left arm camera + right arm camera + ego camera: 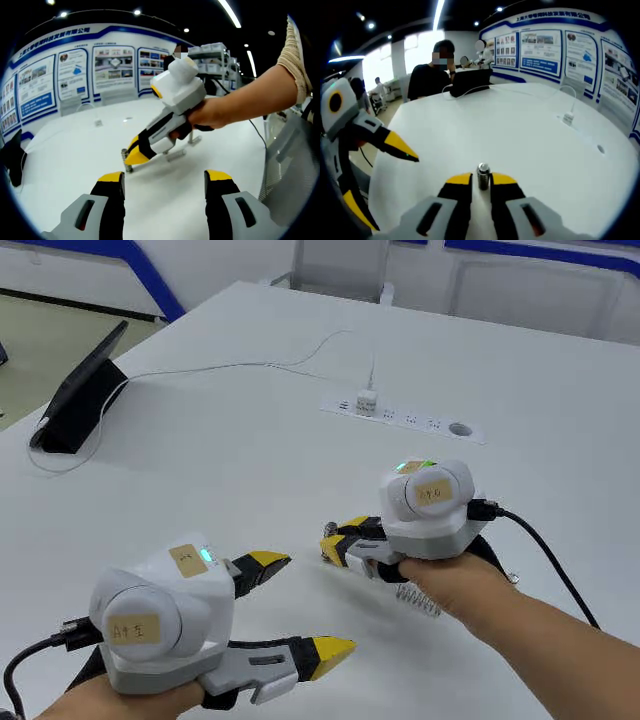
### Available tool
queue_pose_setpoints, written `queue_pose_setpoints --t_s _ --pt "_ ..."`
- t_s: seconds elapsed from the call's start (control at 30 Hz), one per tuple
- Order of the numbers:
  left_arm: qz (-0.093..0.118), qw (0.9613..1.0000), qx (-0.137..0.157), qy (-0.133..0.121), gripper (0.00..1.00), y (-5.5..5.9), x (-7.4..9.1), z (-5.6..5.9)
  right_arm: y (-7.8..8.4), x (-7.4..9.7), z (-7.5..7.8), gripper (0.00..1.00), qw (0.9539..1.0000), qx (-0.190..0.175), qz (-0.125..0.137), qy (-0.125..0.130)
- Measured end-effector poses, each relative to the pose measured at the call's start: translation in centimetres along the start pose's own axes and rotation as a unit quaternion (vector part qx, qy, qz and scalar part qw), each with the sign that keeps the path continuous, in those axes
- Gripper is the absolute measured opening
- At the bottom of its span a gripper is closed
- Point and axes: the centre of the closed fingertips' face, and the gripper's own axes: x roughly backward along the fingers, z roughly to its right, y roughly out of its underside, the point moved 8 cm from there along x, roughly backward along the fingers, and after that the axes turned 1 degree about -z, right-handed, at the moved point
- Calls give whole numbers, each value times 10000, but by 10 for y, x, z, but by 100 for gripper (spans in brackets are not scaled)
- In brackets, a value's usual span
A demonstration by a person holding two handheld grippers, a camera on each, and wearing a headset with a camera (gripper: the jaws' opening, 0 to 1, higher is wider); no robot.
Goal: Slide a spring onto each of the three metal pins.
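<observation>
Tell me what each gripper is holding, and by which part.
The right gripper is shut on a metal pin, jaw tips pinching its shaft just below the top end. The left gripper is open and holds nothing.

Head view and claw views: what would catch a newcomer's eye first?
The right claw is shut on a small upright metal pin. The left claw hangs open near it, and a spring lies on the white table by the right claw.

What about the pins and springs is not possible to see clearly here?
Head view: the spring is half covered by the person's hand.
Left gripper view: small parts behind the right gripper are too blurred to name.
Right gripper view: its jaws hide the lower end of the pin.
</observation>
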Motion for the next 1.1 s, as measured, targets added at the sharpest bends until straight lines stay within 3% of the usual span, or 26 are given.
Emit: queue_pose_setpoints --t_s 0.5,0.83,1.1 --pt "-48 10000 -40 67 65 0 -1 3 -6 28 0 17 9994 -43 329 140" --pt "-88 9999 -81 116 65 2 -2 4 -11 57 -5 17 9981 96 591 162" --pt "-116 9997 -124 166 65 2 -2 6 -6 80 -8 18 9971 154 711 236"
